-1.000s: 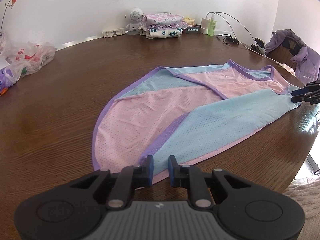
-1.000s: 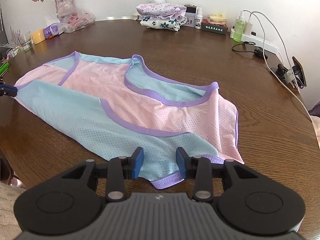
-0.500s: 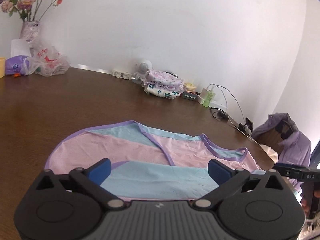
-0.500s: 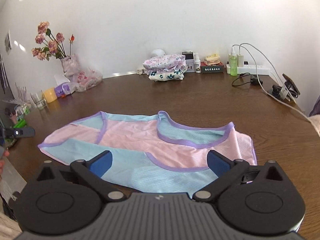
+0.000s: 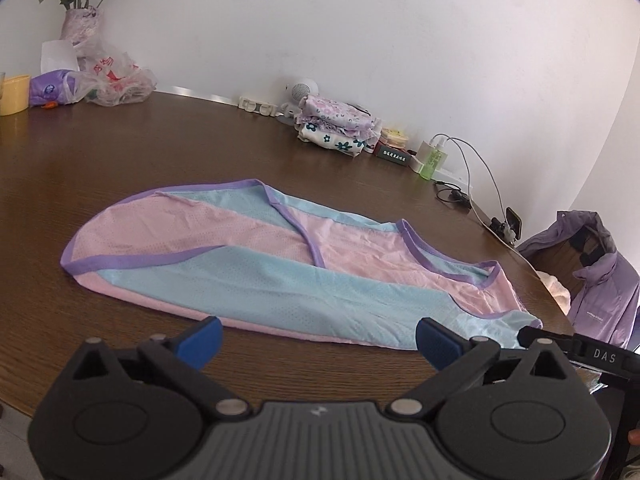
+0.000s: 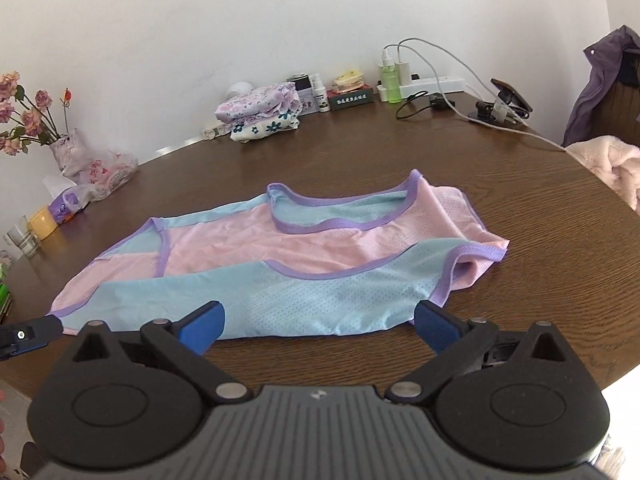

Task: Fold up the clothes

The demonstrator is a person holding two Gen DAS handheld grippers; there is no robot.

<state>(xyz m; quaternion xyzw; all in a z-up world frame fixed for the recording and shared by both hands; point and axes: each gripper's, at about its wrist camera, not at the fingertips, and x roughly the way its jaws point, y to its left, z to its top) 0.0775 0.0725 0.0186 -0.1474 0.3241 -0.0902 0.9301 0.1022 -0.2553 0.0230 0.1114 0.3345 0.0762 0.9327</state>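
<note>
— On the brown tabletop (image 5: 120,152) we see the pink-and-blue mesh vest (image 5: 280,264) lying flat, folded lengthwise.
— We hold left tongs (image 5: 318,338) and right tongs (image 6: 318,326) spread wide, empty, near its edge.

- "DAS": white lettering on black bar of right gripper (image 5: 576,350), seen at left-wrist view's right edge.
- Dark box (image 6: 354,101) label and red print on plastic bag (image 5: 114,80): illegible.
</note>
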